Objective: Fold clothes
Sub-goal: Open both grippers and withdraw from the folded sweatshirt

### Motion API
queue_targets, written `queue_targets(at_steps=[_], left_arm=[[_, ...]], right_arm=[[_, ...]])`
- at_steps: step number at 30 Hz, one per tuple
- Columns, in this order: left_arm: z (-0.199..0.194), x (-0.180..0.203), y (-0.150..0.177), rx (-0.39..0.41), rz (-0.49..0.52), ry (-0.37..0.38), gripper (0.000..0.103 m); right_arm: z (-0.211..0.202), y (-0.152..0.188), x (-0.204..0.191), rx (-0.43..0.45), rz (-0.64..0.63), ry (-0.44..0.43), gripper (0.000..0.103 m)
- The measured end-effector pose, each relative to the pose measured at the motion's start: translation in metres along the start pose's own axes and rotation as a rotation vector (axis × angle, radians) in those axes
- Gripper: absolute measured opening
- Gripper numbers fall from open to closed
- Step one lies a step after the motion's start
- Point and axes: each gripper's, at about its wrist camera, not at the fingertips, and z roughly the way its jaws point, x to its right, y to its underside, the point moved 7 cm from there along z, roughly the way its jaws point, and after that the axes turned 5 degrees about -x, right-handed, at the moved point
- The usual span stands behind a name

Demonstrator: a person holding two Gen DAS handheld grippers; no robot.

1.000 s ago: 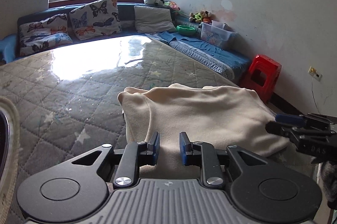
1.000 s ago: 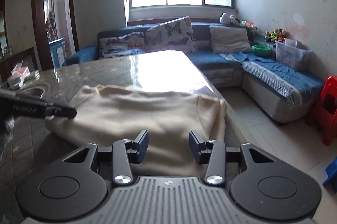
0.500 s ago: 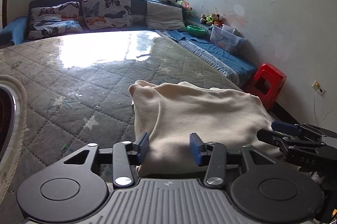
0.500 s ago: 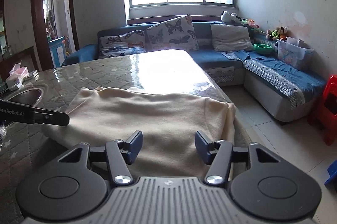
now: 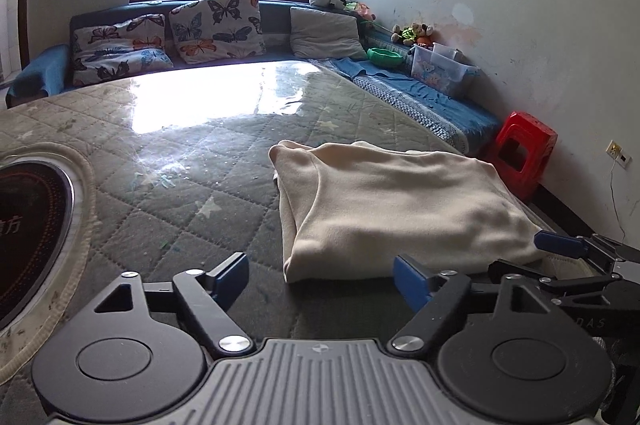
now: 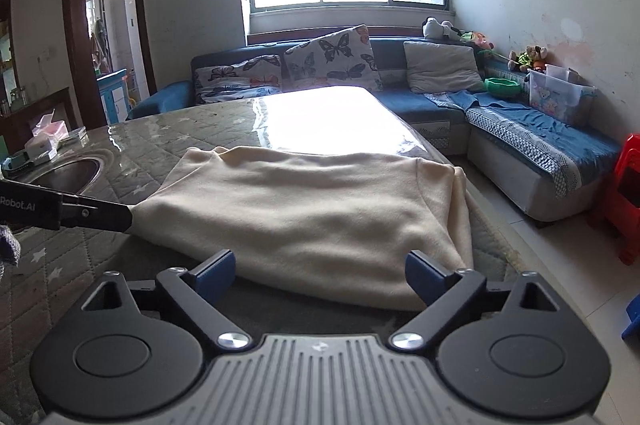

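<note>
A cream garment [image 5: 396, 209] lies folded into a rectangle on the quilted table cover [image 5: 168, 185], near the table's right edge. My left gripper [image 5: 320, 275] sits just short of the garment's near left corner; its jaws are opening and nothing is between them. In the right wrist view the same cream garment [image 6: 304, 213] fills the middle, and my right gripper [image 6: 320, 275] stands just back from its near hem, jaws opening wide, pads off the cloth. The right gripper's fingers [image 5: 560, 245] show at the left view's right edge, and the left gripper's finger [image 6: 96, 215] at the right view's left.
A round inset cooktop [image 5: 28, 225] sits in the table at the left. A blue corner sofa [image 6: 424, 105] with butterfly cushions [image 5: 216, 25] runs behind and to the right. A red stool [image 5: 524, 153] stands by the wall. A doorway [image 6: 112, 25] opens at far left.
Both grippers have opened wide and drawn back off the garment's near edge. The garment now lies flat, released, with table cover showing in front of it.
</note>
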Motion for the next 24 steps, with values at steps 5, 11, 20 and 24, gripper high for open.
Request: queue_targets(at_steps=[5,11,20,24], left_arm=[[-0.01,0.002,0.009,0.021,0.029,-0.016,0.1],[-0.023,0.004,0.019,0.054,0.078,-0.055,0.103],[-0.033,-0.005,0.036,0.055,0.042,-0.066,0.103],[-0.038,-0.007,0.039,0.068,0.034,-0.075,0.103]], right_arm=[[-0.008,0.007,-0.005,0.003,0.007,0.035,0.103],[-0.011,0.014,-0.013,-0.014,0.003,0.05,0.103],[-0.015,0.022,-0.017,-0.033,0.04,0.079,0.103],[-0.018,0.025,-0.021,-0.028,0.034,0.088,0.103]])
